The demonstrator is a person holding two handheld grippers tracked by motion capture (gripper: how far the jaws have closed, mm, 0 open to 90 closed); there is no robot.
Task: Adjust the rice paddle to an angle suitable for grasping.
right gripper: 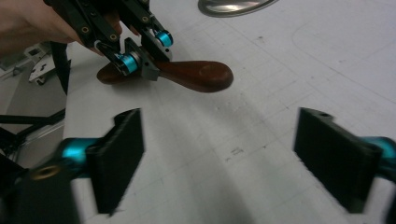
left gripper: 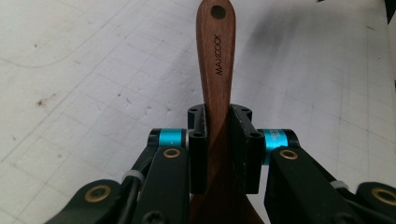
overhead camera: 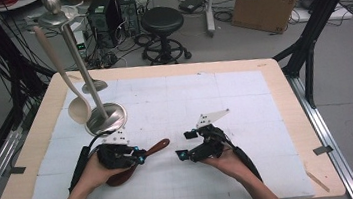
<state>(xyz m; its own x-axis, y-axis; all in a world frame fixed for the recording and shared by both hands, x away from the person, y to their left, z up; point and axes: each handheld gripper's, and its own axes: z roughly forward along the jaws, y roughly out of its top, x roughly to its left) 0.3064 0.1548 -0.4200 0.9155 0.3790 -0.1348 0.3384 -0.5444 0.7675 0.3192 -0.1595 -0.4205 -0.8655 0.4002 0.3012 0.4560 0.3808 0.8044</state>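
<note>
Jaws of the left gripper (overhead camera: 140,158) are clamped on the neck of a dark wooden spoon (overhead camera: 156,147); those of the right gripper (overhead camera: 183,145) stand wide apart with nothing between them. No earlier frame is available for comparison.

Largest item: the table (overhead camera: 284,92), covered by a white gridded mat (overhead camera: 244,96). At its 10 o'clock corner stands a metal rack (overhead camera: 103,115) with a round base; a pale ladle (overhead camera: 77,108) hangs beside its post. Both hands enter from 6 o'clock.

Near table centre, slightly toward 7 o'clock, the spoon is held just above the mat, its handle pointing to 3 o'clock toward the right gripper. The handle end has a hole (left gripper: 217,12). In the right gripper view, the spoon lies at 11 o'clock, apart from that gripper's jaws.
</note>
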